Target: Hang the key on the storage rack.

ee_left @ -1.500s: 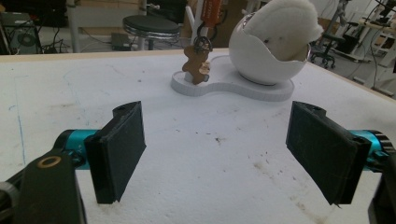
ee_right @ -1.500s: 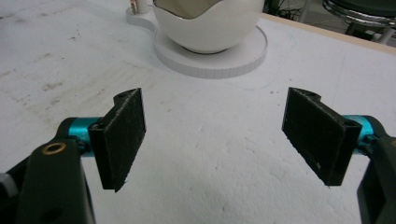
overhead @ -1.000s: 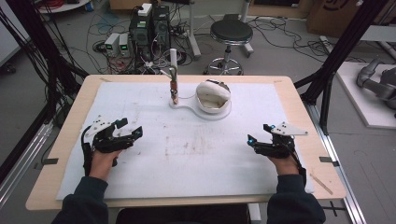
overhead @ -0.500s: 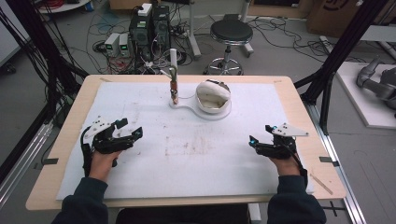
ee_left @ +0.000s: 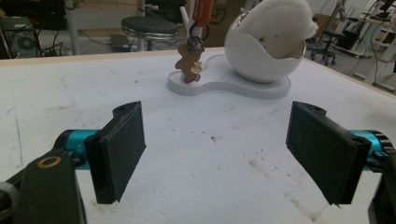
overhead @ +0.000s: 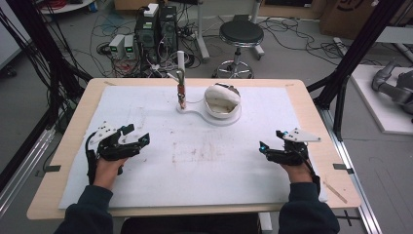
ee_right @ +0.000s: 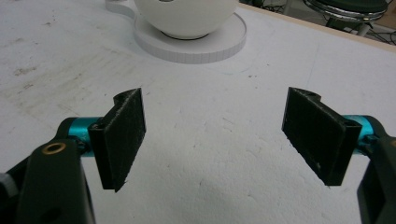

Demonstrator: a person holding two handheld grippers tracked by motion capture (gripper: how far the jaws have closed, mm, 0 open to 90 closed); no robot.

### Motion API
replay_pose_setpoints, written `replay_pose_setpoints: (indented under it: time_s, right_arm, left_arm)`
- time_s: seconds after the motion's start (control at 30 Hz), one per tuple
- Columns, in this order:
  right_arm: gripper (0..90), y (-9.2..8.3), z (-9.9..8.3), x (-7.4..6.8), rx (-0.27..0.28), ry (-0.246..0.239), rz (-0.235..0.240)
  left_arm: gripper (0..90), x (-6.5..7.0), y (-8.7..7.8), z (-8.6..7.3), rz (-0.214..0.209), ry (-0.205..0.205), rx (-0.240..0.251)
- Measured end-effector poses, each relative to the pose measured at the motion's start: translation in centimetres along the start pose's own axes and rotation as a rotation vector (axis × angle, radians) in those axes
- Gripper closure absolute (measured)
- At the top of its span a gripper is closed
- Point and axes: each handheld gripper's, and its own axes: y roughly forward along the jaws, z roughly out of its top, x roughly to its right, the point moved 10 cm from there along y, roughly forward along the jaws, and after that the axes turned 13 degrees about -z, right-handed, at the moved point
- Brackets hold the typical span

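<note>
A white stand [overhead: 195, 111] sits at the table's far middle. Its thin post carries a brown gingerbread-figure keychain [overhead: 181, 95] [ee_left: 189, 65]. Beside the post, a white egg-shaped bowl [overhead: 221, 102] [ee_left: 257, 58] holds a white plush [ee_left: 280, 23]. My left gripper [overhead: 137, 135] [ee_left: 217, 112] rests low over the white mat at the left, open, with nothing between its pads. My right gripper [overhead: 270, 140] [ee_right: 215, 100] is at the right, open and empty as well. In the right gripper view the bowl [ee_right: 187, 16] and its round base are straight ahead.
A white mat [overhead: 209, 161] covers most of the wooden table [overhead: 311, 97]. Behind the table stand a black stool [overhead: 239, 34], computer boxes [overhead: 158, 27] and loose cables on the floor. Black frame posts [overhead: 358, 48] rise at both sides.
</note>
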Motion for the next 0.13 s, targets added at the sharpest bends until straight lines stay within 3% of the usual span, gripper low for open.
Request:
replay_pose_setpoints:
  time_s: [0.13]
  right_arm:
    - [21.9,0.11,0.06,0.04,0.002,0.007,0.003]
  left_arm:
    - [19.5,-0.18,0.04,-0.02,0.006,-0.004,0.001]
